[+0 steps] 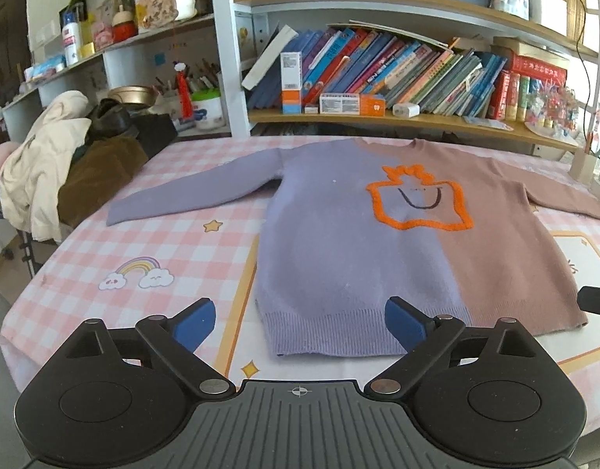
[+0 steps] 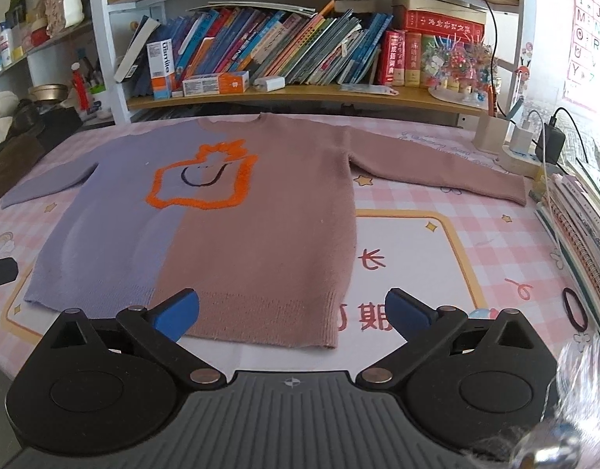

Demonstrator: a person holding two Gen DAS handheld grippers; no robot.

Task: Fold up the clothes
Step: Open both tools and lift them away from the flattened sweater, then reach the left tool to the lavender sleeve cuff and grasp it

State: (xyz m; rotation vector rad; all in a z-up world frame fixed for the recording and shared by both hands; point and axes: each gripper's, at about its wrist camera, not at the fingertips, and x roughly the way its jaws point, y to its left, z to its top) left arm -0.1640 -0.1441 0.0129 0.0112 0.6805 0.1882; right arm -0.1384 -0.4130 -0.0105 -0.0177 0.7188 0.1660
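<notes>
From my left wrist camera, the closest thing is my left gripper. Its blue pads are spread wide and pinch nothing. Just past them lies the sweater, flat and face up on the pink checked surface. The purple hem sits right between and a little ahead of my pads. The purple sleeve stretches out far ahead and to the left. A pile of coats sits past that sleeve, off the surface's edge.

From my right wrist camera, my right gripper is closest, also spread wide and empty. The brown hem lies just ahead of it. The brown sleeve reaches far ahead to the right, and its cuff ends near a power strip with cables. A black hair tie lies just to the right.

I think no fold is made yet. If I grab only the top layer, the sweater could bunch. Swinging the brown sleeve could snag those cables.
</notes>
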